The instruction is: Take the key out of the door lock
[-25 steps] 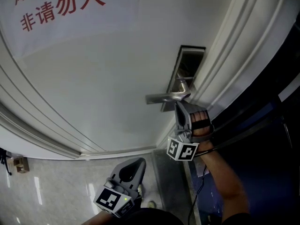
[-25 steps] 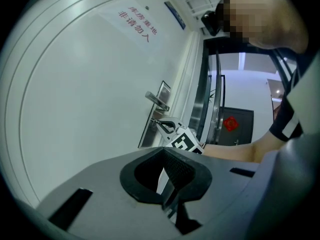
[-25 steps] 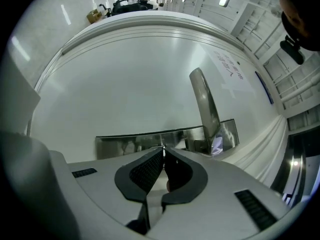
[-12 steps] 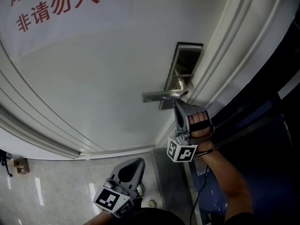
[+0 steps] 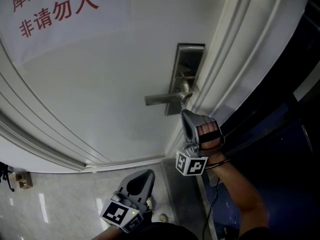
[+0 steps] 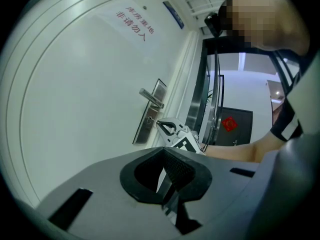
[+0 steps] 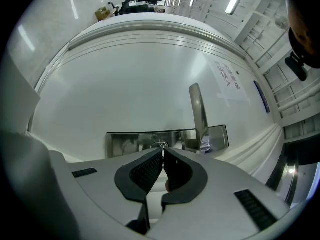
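Observation:
A steel lock plate [image 5: 184,66] with a lever handle [image 5: 161,98] sits on the white door [image 5: 100,84]. My right gripper [image 5: 184,112] points up at the plate's lower end. In the right gripper view its jaws are shut on a thin metal key [image 7: 161,150], right in front of the keyhole [image 7: 160,145] in the lock plate [image 7: 130,143]. The left gripper view shows the right gripper [image 6: 159,124] a short way off the lock plate [image 6: 146,121]. My left gripper [image 5: 149,172] hangs low near the floor, shut and empty.
A paper sign with red characters [image 5: 55,11] hangs on the door at upper left. Ribbed white door-frame moulding [image 5: 235,49] runs along the right, with dark glass [image 5: 290,134] beyond. Pale tiled floor [image 5: 60,204] lies below, and a small box [image 5: 20,180] at far left.
The right gripper has drawn slightly back and down from the lock plate, jaws still shut. The head view has shifted a little. The left gripper has stayed put.

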A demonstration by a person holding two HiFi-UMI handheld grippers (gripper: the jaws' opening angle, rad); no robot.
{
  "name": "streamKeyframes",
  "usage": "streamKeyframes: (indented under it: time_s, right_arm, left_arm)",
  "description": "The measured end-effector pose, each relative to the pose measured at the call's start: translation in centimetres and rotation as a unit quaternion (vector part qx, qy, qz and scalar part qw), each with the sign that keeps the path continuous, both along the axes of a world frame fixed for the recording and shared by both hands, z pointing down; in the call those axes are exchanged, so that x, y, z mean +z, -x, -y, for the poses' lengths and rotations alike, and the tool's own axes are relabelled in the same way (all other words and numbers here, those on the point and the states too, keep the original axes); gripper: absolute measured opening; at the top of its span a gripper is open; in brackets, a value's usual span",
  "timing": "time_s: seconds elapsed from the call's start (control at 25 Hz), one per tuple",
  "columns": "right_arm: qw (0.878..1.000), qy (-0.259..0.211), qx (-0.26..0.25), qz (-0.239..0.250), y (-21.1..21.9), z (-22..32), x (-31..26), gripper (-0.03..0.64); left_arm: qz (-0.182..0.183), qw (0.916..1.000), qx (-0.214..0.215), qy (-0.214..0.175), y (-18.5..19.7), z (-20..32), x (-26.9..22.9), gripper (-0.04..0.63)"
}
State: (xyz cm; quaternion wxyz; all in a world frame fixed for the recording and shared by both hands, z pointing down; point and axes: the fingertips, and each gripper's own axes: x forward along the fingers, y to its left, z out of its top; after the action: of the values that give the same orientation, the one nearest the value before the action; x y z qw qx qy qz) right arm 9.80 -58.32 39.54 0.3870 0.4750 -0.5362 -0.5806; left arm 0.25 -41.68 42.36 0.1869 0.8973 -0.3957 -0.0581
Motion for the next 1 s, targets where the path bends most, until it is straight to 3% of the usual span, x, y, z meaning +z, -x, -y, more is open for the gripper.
streamKeyframes:
  time_s: [0.36, 1.0]
  right_arm:
    - [0.997, 0.053, -0.023, 0.044, 0.1, -7.2, -1.7, 0.020]
    - [0.997, 0.067, -0.033, 0.037, -0.1, -17.9, -5.9, 0.020]
  left_arm:
    - [0.010, 0.9998, 0.015, -0.013, -1.7, -2.7, -0.8, 0.005]
    - [0.022, 0.9975, 0.021, -0.063, -4.5, -10.1, -4.8, 0.005]
